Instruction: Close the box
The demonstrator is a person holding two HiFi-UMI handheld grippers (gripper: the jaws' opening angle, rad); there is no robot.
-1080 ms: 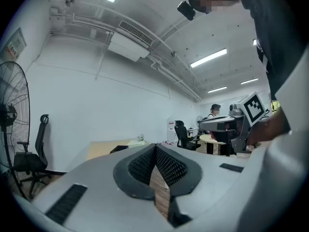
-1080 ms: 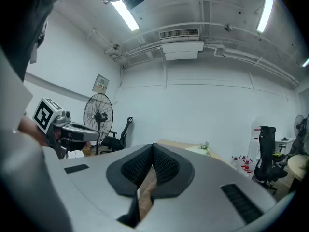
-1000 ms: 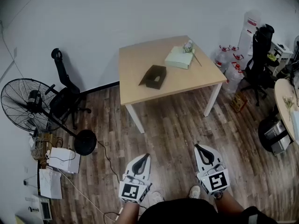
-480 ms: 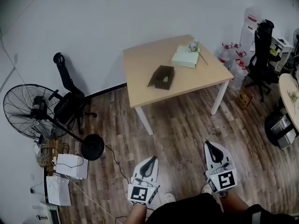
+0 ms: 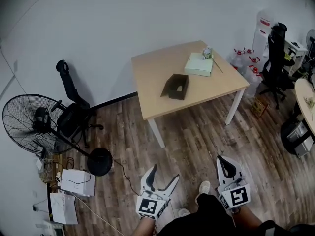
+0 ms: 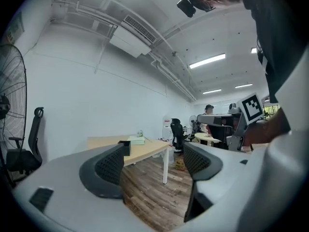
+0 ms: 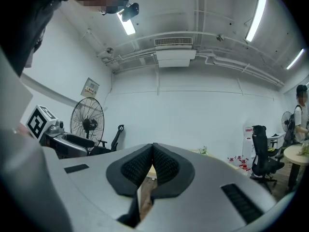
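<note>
A dark brown box (image 5: 175,86) lies with its flap open on the light wooden table (image 5: 157,68) across the room; in the left gripper view the box (image 6: 125,147) peeks over the left jaw. Both grippers hang low over the wooden floor, well short of the table. My left gripper (image 5: 163,177) is opening, jaws spread wide with nothing between them (image 6: 152,162). My right gripper (image 5: 224,163) is shut, pads pressed together and empty (image 7: 152,164).
A pale green flat box (image 5: 199,64) with a small plant sits at the table's far right. A standing fan (image 5: 34,124) and a black chair (image 5: 73,109) are left of the table. Water jugs (image 5: 242,58) and an office chair (image 5: 273,58) stand at the right.
The left gripper's jaws have sprung open from shut. The view has shifted so the table sits slightly lower and to the right; both grippers have dropped lower in the frame.
</note>
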